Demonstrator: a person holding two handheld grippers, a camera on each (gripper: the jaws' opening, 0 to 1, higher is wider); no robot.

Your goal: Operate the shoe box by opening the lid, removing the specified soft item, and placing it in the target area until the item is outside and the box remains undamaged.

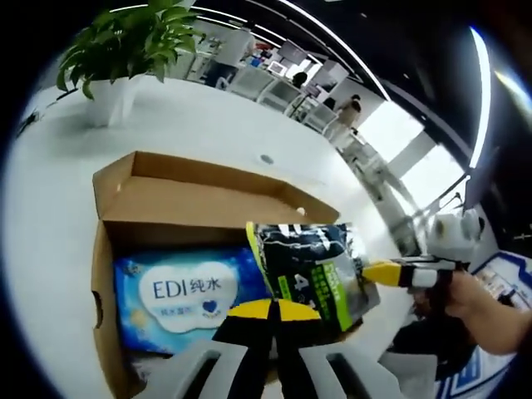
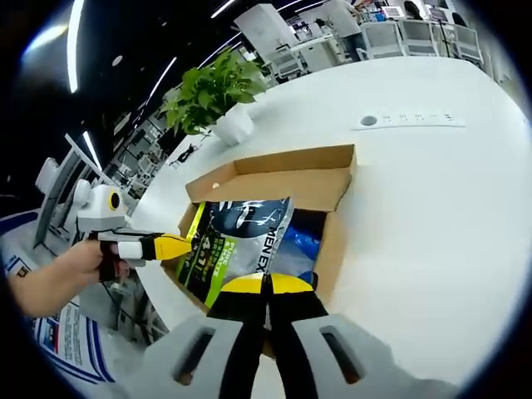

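Dark pouch lifted from open shoe box, pinched by both grippers.

Left gripper (image 1: 273, 310) and right gripper (image 2: 266, 285) clamped on opposite edges of pouch (image 1: 312, 266), raised above shoe box (image 1: 191, 191) to clear walls; wet-wipes pack (image 1: 187, 299) left inside.

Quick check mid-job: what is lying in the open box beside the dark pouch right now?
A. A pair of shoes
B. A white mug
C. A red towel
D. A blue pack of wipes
D: in the left gripper view a blue wipes pack printed "EDI" lies flat in the open box, next to the dark pouch with the green stripe that both hand-held grippers are shut on.
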